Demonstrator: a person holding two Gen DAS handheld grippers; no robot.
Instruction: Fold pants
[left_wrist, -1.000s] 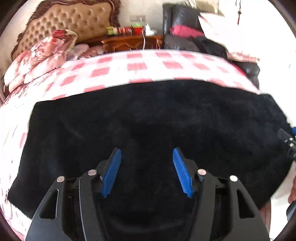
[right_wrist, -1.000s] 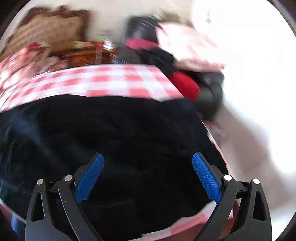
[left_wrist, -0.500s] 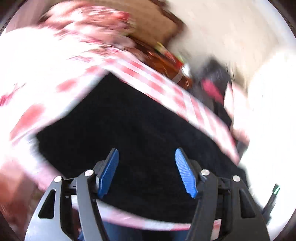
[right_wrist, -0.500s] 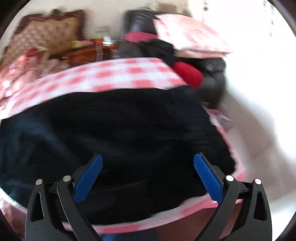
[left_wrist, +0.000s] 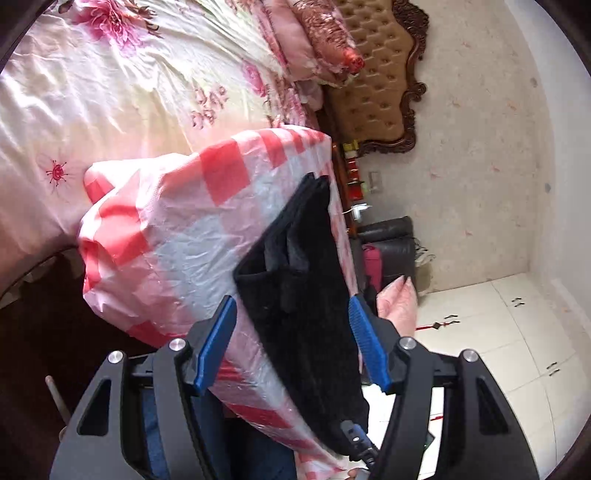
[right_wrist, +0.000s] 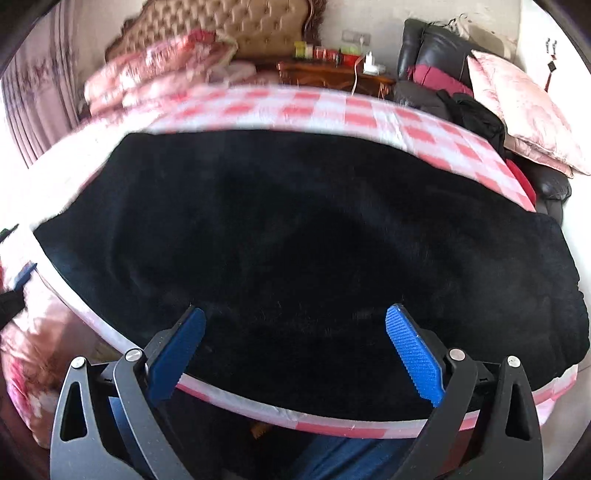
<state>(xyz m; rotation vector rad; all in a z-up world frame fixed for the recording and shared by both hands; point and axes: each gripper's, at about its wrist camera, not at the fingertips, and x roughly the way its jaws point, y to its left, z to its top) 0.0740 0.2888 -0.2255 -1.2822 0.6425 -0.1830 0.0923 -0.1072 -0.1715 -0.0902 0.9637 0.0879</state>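
The black fleece pants (right_wrist: 314, 236) lie folded flat on a red-and-white checked plastic sheet (right_wrist: 369, 114). In the rolled left wrist view the pants (left_wrist: 306, 295) show edge-on as a layered stack. My left gripper (left_wrist: 291, 336) is open and empty, facing the end of the pants. My right gripper (right_wrist: 295, 343) is open wide and empty, just above the near edge of the pants. The tip of the right gripper (left_wrist: 356, 439) shows low in the left wrist view.
The checked sheet (left_wrist: 177, 229) covers a raised surface beside a bed with floral bedding (left_wrist: 110, 74). A tufted headboard (right_wrist: 229, 22), a wooden nightstand (right_wrist: 332, 74) and a dark chair with a pink pillow (right_wrist: 524, 110) stand behind. White floor tiles (left_wrist: 498, 350) lie at the right.
The left gripper has swung to the left end of the pants and rolled sideways. The right gripper has pulled back toward the near edge. Both stayed open.
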